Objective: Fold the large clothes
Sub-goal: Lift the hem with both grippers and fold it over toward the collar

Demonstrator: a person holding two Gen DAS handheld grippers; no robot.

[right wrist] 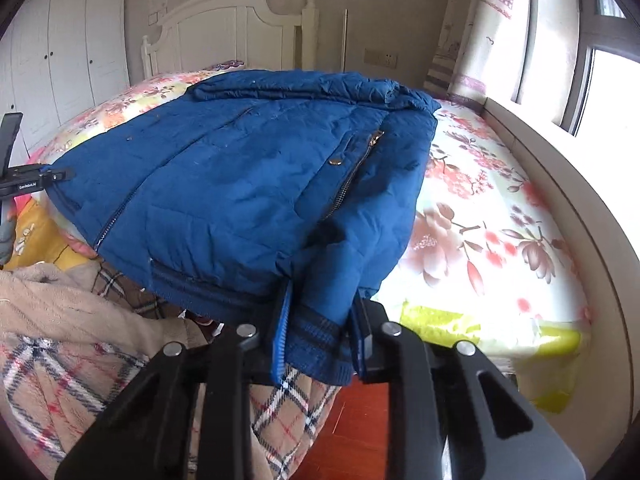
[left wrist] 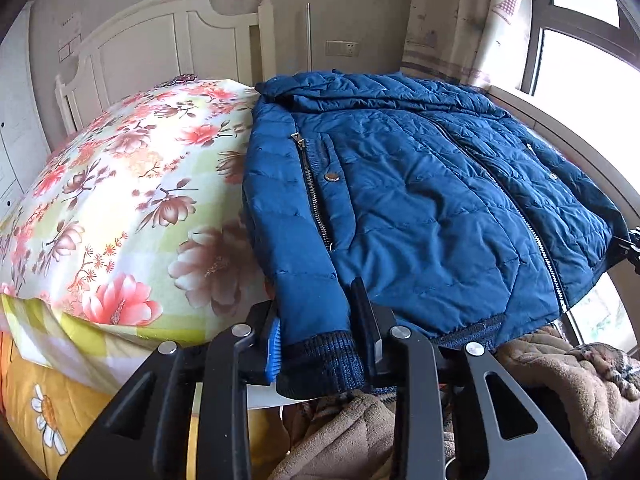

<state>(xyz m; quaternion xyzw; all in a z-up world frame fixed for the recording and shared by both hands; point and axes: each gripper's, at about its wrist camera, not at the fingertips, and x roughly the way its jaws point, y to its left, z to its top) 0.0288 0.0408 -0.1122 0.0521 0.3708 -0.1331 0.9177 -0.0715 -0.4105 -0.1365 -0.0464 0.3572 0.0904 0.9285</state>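
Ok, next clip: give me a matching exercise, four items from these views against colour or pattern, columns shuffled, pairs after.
Items:
1. quilted puffer jacket
2. bed sheet
3. wooden headboard
4. fleece blanket

Looks:
A. white
B. beige plaid
C. blue
D. floral print

Pairs: 1-C, 2-D, 3-A, 4-B

Left tool [left wrist: 318, 336] clamped on the ribbed hem cuff [left wrist: 320, 364] of the blue puffer jacket [left wrist: 420, 200], hem pinched between the pads. Jacket lies front-up, zipped, on the bed's floral sheet [left wrist: 132, 200]. Beige fleece blanket [left wrist: 560, 380] bunched below the hem. White headboard [left wrist: 168, 36] behind, curtain [left wrist: 460, 20] and window upper right.
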